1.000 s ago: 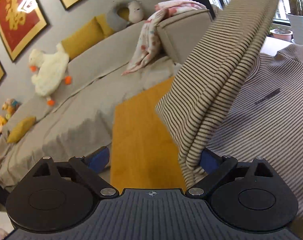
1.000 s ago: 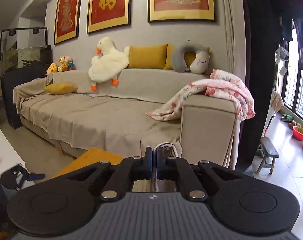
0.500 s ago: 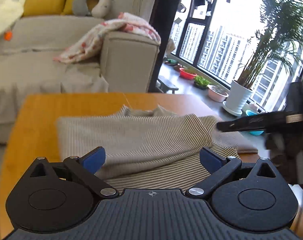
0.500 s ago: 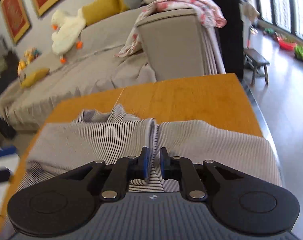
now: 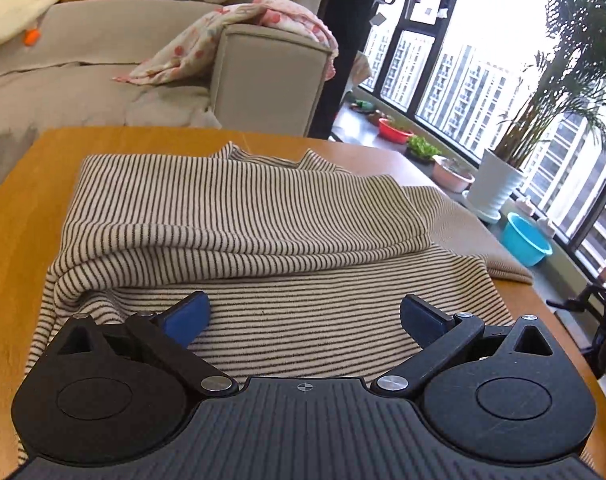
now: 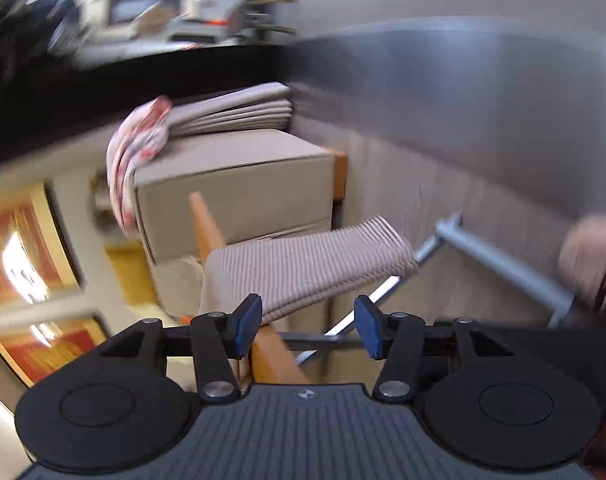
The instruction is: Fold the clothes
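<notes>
Left claw (image 5: 303, 314): jaws spread wide, holding nothing, hovering just over the near part of the shirt
Right claw (image 6: 307, 326): jaws apart, nothing between them; view badly blurred and tilted, aimed past the table edge
Shirt (image 5: 239, 232): striped knit top lying on the table, one layer folded over another, a thick rolled fold edge running across just beyond the left claw
Shirt, far side: collar bumps peek out at the edge farthest from the left claw
Shirt, right side: a flap, perhaps a sleeve, trails out from under the folded layer toward the window side
Shirt in right view (image 6: 307, 268): a striped corner hangs over the table edge, just beyond the right claw
Table (image 5: 15, 216): orange wood, bare to the left of the shirt
Beyond the table: grey sofa (image 5: 267, 76) with a pink blanket (image 5: 231, 40) over its arm
Handling: judged soft, light and limp; it will sag and crease wherever it is unsupported, and layers may slide apart
Where to grip: judged best at the rolled fold edge or a corner, pinching all layers together
Stage: partly folded; whether more folds are due cannot be told
</notes>
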